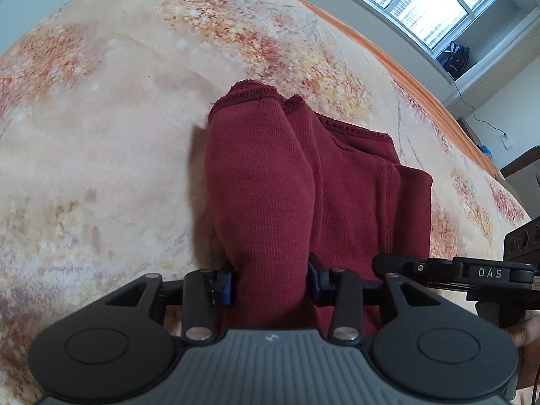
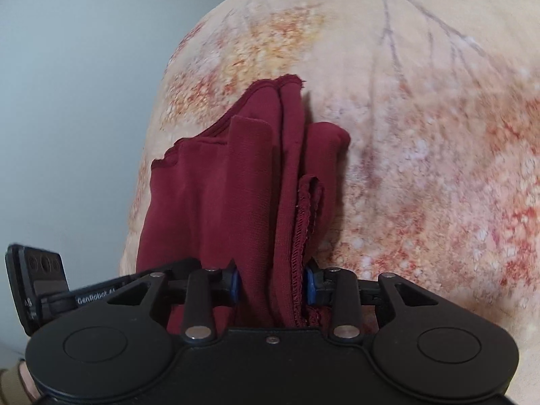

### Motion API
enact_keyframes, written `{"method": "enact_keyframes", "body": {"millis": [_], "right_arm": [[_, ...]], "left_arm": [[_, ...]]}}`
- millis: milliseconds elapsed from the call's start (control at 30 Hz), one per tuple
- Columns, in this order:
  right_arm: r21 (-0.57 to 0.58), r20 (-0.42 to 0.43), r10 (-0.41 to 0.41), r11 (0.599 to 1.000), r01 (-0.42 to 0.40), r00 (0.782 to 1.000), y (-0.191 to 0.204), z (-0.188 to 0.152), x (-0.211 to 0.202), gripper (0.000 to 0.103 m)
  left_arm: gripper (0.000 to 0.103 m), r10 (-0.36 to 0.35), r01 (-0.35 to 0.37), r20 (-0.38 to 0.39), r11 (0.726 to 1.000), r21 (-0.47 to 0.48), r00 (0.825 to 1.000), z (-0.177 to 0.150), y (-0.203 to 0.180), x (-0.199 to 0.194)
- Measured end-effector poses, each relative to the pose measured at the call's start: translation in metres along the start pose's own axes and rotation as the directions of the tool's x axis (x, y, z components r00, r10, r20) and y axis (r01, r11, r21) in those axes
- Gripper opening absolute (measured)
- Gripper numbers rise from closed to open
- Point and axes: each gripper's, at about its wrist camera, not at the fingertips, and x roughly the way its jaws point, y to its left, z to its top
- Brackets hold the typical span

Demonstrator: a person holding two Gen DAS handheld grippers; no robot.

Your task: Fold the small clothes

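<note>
A dark red knit garment (image 1: 303,182) lies partly folded on a cream bedspread with orange-red blossom print (image 1: 101,135). My left gripper (image 1: 271,285) is shut on a bunched fold of the garment at its near edge. The garment also shows in the right wrist view (image 2: 219,185), hanging in folds with a stitched hem facing me. My right gripper (image 2: 272,287) is shut on that hem edge. The other gripper's body shows at the right edge of the left view (image 1: 472,273) and at the left edge of the right view (image 2: 37,287).
The bedspread (image 2: 422,135) fills most of both views. An orange bed edge (image 1: 422,84) runs along the far right. Beyond it are a window (image 1: 428,0), a dark bag on the sill (image 1: 454,59) and a wall cable (image 1: 472,108).
</note>
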Motion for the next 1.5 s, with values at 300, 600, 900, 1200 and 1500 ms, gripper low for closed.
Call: {"method": "enact_keyframes", "body": {"millis": [300, 600, 900, 1200, 1500], "right_arm": [[-0.028, -0.028, -0.025, 0.999, 0.024, 0.999, 0.007, 0.002, 0.002, 0.043], [-0.017, -0.023, -0.047, 0.999, 0.047, 0.999, 0.010, 0.005, -0.004, 0.049], [-0.017, 0.062, -0.106, 0.994, 0.107, 0.992, 0.033, 0.000, -0.042, 0.061], [-0.065, 0.084, -0.183, 0.980, 0.188, 0.980, 0.064, -0.024, -0.062, 0.064], [-0.117, 0.151, -0.207, 0.967, 0.225, 0.967, 0.103, -0.044, -0.103, 0.076]], "left_arm": [[0.047, 0.012, -0.012, -0.012, 1.000, -0.004, 1.000, 0.002, -0.002, 0.002], [0.051, 0.035, -0.035, 0.000, 0.999, 0.005, 0.999, 0.002, -0.012, -0.008], [0.064, 0.041, -0.041, 0.029, 0.999, -0.003, 0.999, -0.009, -0.018, -0.042], [0.082, 0.036, -0.036, 0.029, 0.999, 0.012, 0.999, -0.015, -0.024, -0.061], [0.086, 0.004, -0.004, 0.050, 1.000, 0.005, 0.999, -0.025, -0.034, -0.086]]}}
